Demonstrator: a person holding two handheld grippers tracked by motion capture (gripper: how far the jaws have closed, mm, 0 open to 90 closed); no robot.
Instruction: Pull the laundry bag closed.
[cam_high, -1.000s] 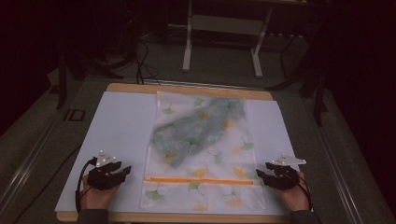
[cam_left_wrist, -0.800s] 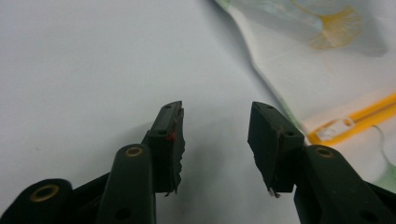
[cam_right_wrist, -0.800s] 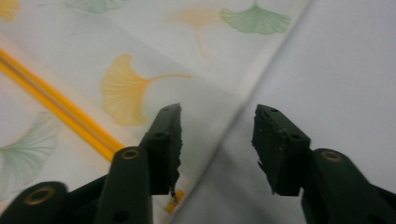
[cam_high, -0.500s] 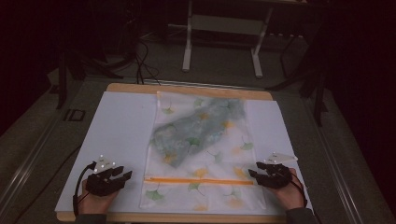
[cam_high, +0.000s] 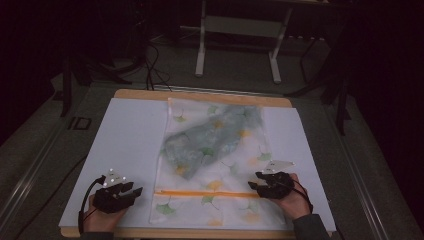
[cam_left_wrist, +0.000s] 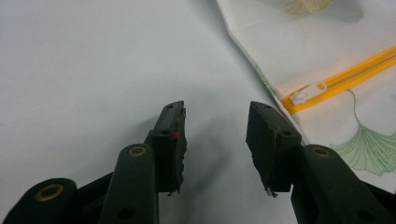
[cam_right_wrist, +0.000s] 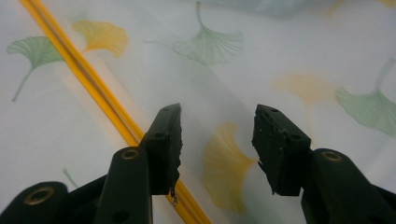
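Jaws on both grippers, left (cam_high: 134, 190) and right (cam_high: 255, 181), have just narrowed slightly but gape, holding nothing. On my worktop (cam_high: 125, 140) lies a mesh bag (cam_high: 215, 165), soft, light, floppy; I'd pinch its zipper pull (cam_left_wrist: 299, 96).

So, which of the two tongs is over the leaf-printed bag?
The right tongs: they hang over the bag, by its orange zipper. The left tongs are over the bare white sheet beside it.
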